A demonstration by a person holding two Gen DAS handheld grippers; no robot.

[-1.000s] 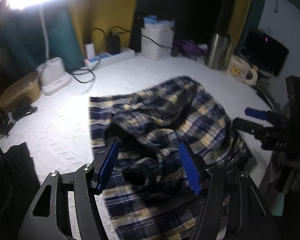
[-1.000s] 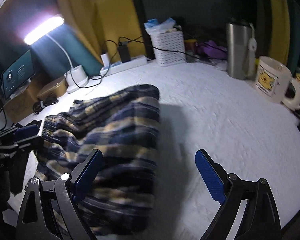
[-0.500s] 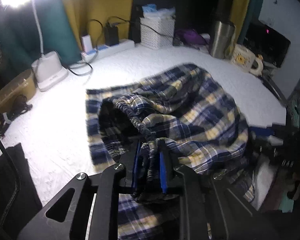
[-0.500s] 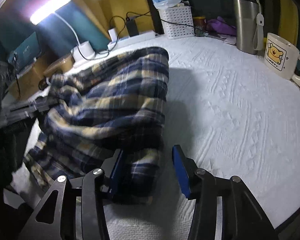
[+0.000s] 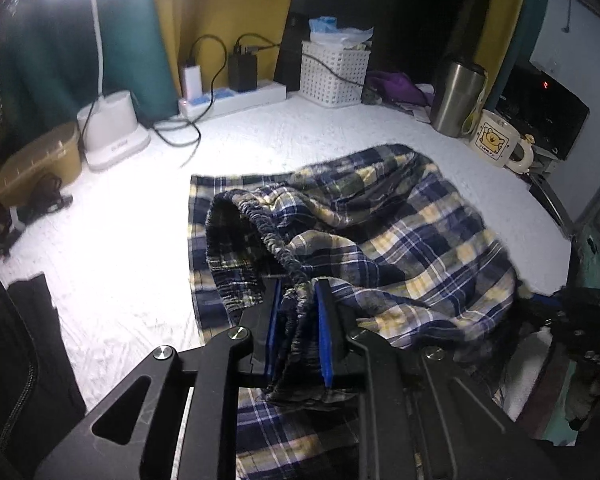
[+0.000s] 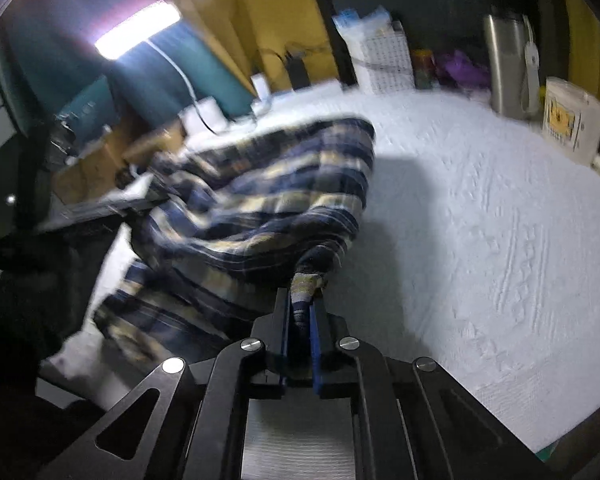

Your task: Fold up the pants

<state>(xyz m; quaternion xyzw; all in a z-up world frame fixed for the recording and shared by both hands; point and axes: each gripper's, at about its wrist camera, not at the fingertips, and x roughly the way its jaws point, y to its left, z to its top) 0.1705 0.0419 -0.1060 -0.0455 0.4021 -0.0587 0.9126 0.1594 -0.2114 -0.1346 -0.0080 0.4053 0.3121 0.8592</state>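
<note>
Pants [image 5: 400, 240] waistband pinched between left fingers [image 5: 326, 344]; hem, apparently, between right fingers [image 6: 318, 340].

Each wrist view looks steeply down along its own fingers, close over the bed. Both share the plaid pants [image 5: 400, 232] [image 6: 268, 184].

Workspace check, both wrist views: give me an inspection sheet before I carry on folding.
Surface: white textured cover, lit from the left.
Job's things: plaid pants, bunched, not flat.
Clutter: white basket, steel tumbler, bear mug, tan box.
Grippers: left claw shut on the elastic waistband; right claw shut on a fabric edge.
Cables: black lead from the power strip.
Surroundings: desk lamp, yellow wall.
</note>
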